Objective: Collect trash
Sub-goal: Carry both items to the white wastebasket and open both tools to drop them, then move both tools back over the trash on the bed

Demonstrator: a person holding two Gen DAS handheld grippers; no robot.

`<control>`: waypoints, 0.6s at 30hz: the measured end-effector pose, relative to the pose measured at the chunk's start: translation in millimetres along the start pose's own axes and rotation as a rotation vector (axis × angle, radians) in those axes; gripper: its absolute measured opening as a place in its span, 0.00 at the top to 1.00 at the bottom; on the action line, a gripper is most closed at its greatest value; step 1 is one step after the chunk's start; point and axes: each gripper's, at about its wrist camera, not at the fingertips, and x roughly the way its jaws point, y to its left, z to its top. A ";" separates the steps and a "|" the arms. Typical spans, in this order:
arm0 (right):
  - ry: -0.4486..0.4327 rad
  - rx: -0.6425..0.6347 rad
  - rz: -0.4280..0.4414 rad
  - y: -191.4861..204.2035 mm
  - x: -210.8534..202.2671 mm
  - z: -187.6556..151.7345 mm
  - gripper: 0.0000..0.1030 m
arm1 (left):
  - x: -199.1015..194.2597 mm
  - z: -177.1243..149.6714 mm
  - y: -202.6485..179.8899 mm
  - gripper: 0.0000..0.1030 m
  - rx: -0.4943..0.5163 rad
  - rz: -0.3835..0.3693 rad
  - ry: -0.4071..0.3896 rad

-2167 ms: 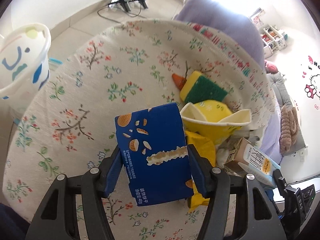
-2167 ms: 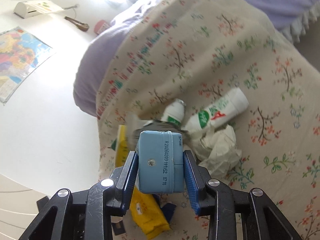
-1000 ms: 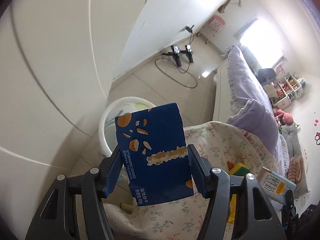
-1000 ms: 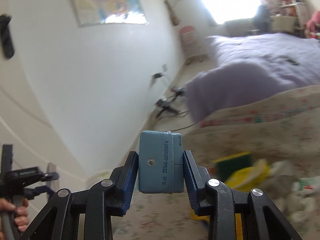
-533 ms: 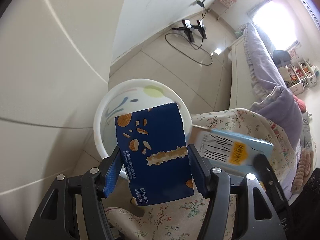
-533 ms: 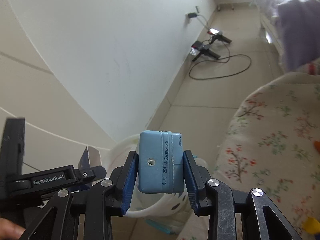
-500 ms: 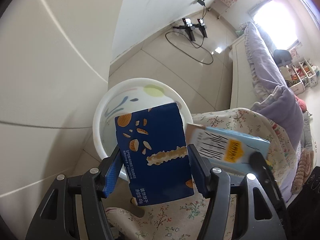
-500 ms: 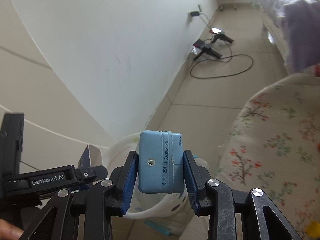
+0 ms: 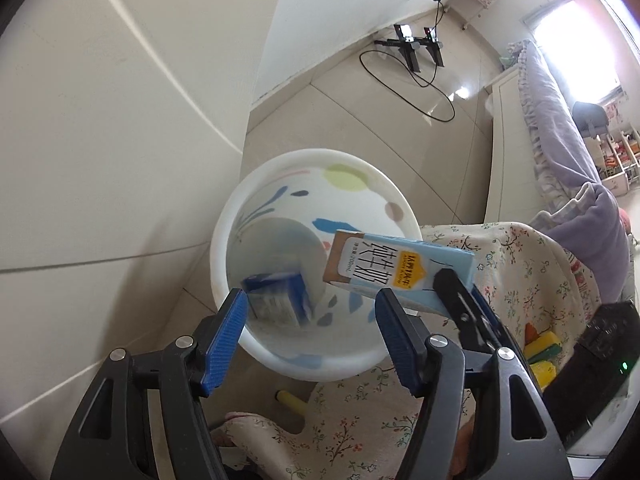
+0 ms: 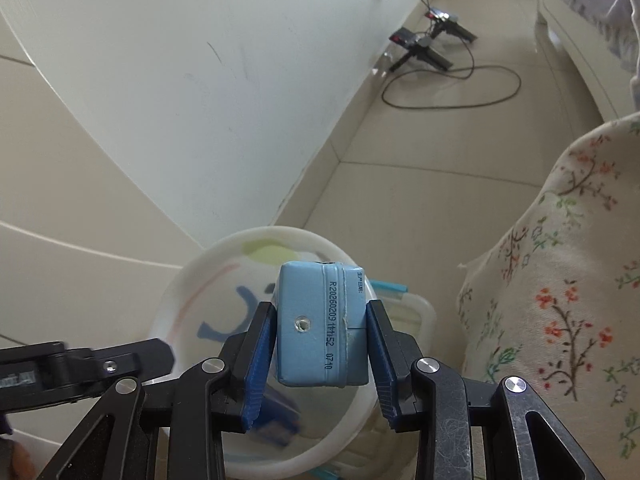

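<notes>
Your left hand-held gripper (image 9: 310,322) stands wide with nothing between its blue pads; its jaws have just been opening. The dark blue snack box (image 9: 278,300), blurred, lies inside the white bin (image 9: 320,364) directly below. Your right hand-held gripper (image 10: 320,344) is clamped on the light blue milk carton (image 10: 320,328), pads pressing both sides, and holds it over the bin's rim. Just beside the bin is the floral cloth (image 10: 560,300). Farther off, a black cable (image 10: 452,96) lies on the tiled floor.

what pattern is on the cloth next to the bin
Cream floral cloth with small red-orange blossoms, dark twigs and green leaves; clearest in the right wrist view.
</notes>
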 end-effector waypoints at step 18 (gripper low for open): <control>-0.029 0.084 0.059 -27.7 -72.2 -11.2 0.46 | -84.3 -35.7 -64.4 0.33 0.210 0.065 -0.195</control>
